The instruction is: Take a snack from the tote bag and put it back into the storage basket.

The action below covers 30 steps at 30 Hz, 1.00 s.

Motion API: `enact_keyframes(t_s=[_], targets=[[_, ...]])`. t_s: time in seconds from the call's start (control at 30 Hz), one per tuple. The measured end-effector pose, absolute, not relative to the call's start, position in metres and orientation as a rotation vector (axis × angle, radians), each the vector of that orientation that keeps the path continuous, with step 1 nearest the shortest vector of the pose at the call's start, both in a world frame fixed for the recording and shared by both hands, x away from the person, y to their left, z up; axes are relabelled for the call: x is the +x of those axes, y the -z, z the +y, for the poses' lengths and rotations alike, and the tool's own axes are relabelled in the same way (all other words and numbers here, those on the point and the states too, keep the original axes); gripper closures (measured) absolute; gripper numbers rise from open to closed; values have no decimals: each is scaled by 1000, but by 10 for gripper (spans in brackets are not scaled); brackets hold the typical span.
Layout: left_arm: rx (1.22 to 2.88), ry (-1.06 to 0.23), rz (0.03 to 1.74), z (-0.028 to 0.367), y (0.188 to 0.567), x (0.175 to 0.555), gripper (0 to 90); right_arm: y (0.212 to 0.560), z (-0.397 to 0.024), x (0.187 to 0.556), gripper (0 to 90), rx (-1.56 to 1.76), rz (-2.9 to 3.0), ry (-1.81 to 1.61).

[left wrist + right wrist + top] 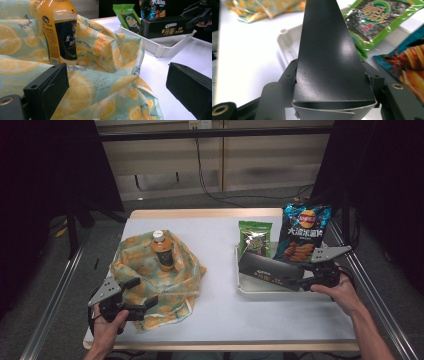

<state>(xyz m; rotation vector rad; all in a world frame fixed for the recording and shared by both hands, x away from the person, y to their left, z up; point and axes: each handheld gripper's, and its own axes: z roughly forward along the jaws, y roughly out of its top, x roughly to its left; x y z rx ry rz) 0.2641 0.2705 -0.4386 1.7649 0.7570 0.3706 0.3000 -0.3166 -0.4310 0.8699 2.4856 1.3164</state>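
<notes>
A black Oreo box (270, 269) lies tilted in the white tray (250, 290) at the right. My right gripper (306, 276) is shut on its right end. In the right gripper view the box (327, 57) runs away from me, with both fingers (289, 75) pressed on its sides. A lemon-print cloth bag (150, 270) lies at the left with an orange drink bottle (162, 251) upright in it. My left gripper (142, 292) stands open at the bag's near edge. In the left gripper view the cloth (100, 87) lies between the wide-apart jaws and the bottle (60, 32) stands beyond.
A green seaweed pack (255, 237) and a blue chips bag (302, 232) lean at the tray's far side. White table (220, 270) lies between bag and tray. Metal rails run along both table sides. Dark curtains stand left and right.
</notes>
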Motion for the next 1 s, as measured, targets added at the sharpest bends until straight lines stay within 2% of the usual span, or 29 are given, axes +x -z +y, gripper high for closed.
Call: enact_keyframes(t_s=[0.53,0.63,0.73,0.87,1.0], targets=[[1777,-377,762,270,439,264,47,443,-316,305,417,874,2522,-1284],[1774,-379,765,270,439,264,48,443,-315,306,403,874,2522,-1287],[1777,-375,760,270,439,265,48,444,-315,307,347,891,2519,-1281],[1778,-371,762,269,440,265,48,446,-317,308,359,904,2528,-1276],[1784,-381,764,270,439,265,48,446,-317,309,300,916,2522,-1277]])
